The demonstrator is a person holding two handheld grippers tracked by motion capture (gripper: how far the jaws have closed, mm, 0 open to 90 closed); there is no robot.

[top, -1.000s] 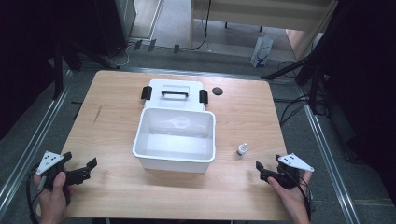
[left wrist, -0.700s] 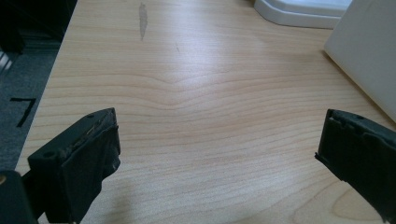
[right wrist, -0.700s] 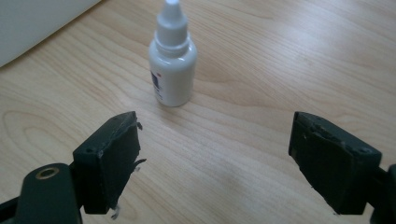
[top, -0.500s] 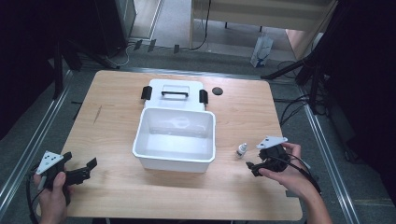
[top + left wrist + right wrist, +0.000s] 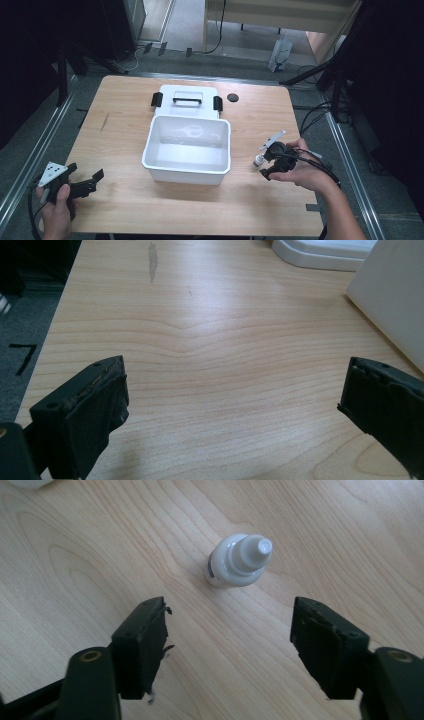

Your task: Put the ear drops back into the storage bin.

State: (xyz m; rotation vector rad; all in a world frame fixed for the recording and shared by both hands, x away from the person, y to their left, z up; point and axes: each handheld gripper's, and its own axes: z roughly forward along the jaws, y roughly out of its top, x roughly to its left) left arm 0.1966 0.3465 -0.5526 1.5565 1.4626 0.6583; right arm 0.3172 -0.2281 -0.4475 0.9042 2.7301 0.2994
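We are bringing the right gripper [image 5: 227,630], jaws apart and just now narrowing, toward the upright bottle [image 5: 239,561]; an off-centre approach is risking tipping it

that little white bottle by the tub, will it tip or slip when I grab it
The bottle looks small and narrow, standing upright on the table, so a sideways nudge would probably tip it, then let it roll. Its smooth, rounded plastic may slip; it likely weighs little.
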